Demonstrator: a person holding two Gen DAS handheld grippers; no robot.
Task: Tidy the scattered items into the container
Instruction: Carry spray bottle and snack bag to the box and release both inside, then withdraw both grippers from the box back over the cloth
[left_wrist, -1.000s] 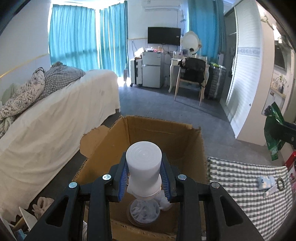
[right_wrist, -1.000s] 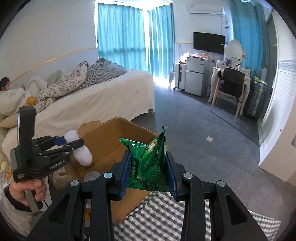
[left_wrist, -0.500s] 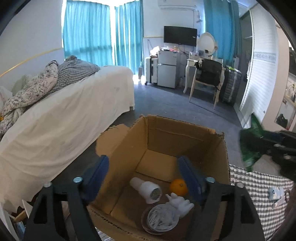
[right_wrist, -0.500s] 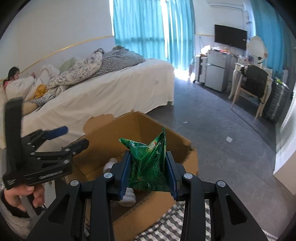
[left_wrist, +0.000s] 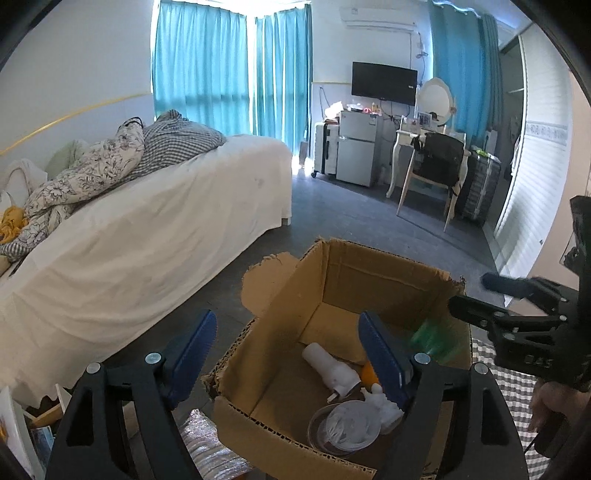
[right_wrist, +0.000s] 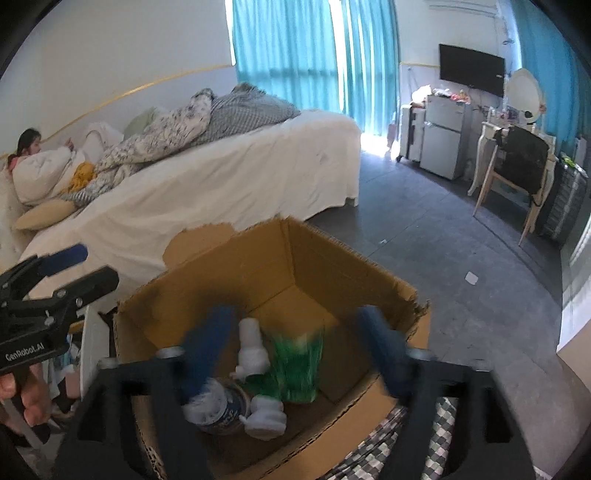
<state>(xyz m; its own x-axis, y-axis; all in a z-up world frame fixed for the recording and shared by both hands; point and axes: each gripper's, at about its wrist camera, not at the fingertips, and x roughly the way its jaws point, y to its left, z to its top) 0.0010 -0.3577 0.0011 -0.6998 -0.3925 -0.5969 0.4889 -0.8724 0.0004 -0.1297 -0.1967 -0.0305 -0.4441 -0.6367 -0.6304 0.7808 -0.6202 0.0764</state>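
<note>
Now both grippers' fingers (left_wrist: 380, 354) spread wide, green bag (right_wrist: 297, 365) inside the cardboard box (right_wrist: 332, 254).

The cardboard box (right_wrist: 288, 258) sits at the foot of the bed (right_wrist: 229, 184), which lies to its left. Inside it, the bottle (right_wrist: 253, 349) lies left of the snack bag (right_wrist: 299, 369), with the lidded tub (right_wrist: 221, 408) and figurine (right_wrist: 267, 415) nearer the front wall. The checked cloth (left_wrist: 517, 384) lies right of the box.
</note>
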